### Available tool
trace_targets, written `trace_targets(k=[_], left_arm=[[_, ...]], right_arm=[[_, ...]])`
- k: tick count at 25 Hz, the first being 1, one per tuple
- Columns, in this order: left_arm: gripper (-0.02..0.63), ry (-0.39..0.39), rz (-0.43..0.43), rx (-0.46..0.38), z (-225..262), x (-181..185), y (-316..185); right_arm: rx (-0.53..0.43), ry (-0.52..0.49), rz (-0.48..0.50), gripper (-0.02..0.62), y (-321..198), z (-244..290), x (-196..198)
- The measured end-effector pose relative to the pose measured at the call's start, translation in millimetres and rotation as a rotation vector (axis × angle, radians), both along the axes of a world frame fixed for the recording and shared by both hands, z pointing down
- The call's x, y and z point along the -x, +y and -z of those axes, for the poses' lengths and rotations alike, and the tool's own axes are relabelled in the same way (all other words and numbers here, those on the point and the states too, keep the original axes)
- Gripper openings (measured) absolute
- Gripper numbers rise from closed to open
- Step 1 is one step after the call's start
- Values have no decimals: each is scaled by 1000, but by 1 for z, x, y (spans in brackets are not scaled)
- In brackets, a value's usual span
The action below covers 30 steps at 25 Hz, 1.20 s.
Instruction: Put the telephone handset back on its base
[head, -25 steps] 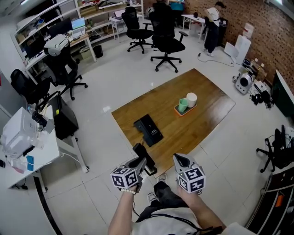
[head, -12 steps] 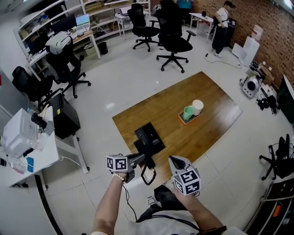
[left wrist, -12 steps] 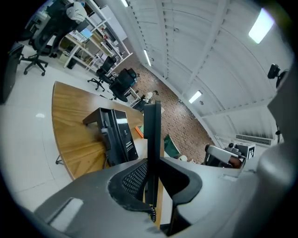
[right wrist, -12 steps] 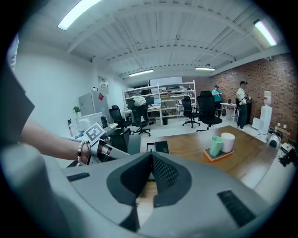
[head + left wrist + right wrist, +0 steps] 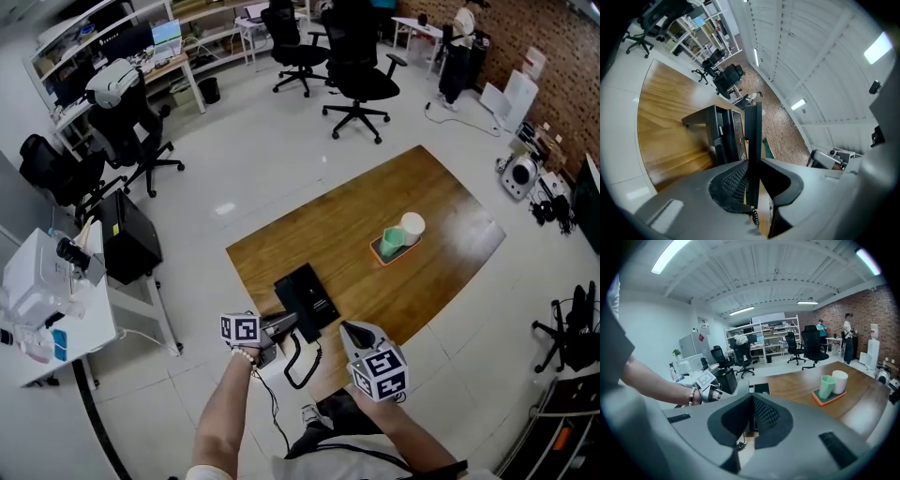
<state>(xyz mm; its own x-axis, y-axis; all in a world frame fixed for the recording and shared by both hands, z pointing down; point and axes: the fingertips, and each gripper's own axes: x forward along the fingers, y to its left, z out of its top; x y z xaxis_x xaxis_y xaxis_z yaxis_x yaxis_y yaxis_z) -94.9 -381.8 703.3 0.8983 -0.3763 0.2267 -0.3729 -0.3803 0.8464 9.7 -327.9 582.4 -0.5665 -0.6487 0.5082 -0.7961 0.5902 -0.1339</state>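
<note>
Carried forward from the table [image 5: 375, 202] edge, the handset [image 5: 753, 136] is sitting clenched edge-on in the left gripper [image 5: 281, 325], with the right gripper [image 5: 752, 399] hanging shut and empty. The cord [image 5: 753, 216] is dangling loose and could snag, pulling the handset off line as it nears the base [image 5: 307, 293] just ahead.

The table [image 5: 356, 234] is showing glossy, smooth wood; the floor [image 5: 244, 159] is gleaming like polished tile. The handset [image 5: 752, 136] and base [image 5: 307, 296] are looking like matt black plastic. The wall [image 5: 562, 56] is showing rough brick.
</note>
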Motion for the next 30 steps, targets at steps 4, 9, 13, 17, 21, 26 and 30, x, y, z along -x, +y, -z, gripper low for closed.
trace_targets(k=[4,9,13,17,21,26,30], left_arm=[[74,34,9,30,-10,1,-10],[74,62,21,66,-22,5,-19],[74,108,39,82,-24,9,-21],[74,104,6,81,-26,2,-18],[74,91,1,97,-32,1,-20],[75,65,12,131,-39,4,-23],[160,-49,40,193,-53,11,-22]], right_arm=[[24,-1,-3,0,-10,-9,-4],[50,-28,-15,0,-24,-15,-8],[58,-27,-12,0,-29,-18,-6],[71,-24,-4,0,-31,-22,-4],[79,-28,2,0,-33,-24,0],[87,-27,5,0,-33,-27,1],[90,-23,9,0,-28,-27,1]])
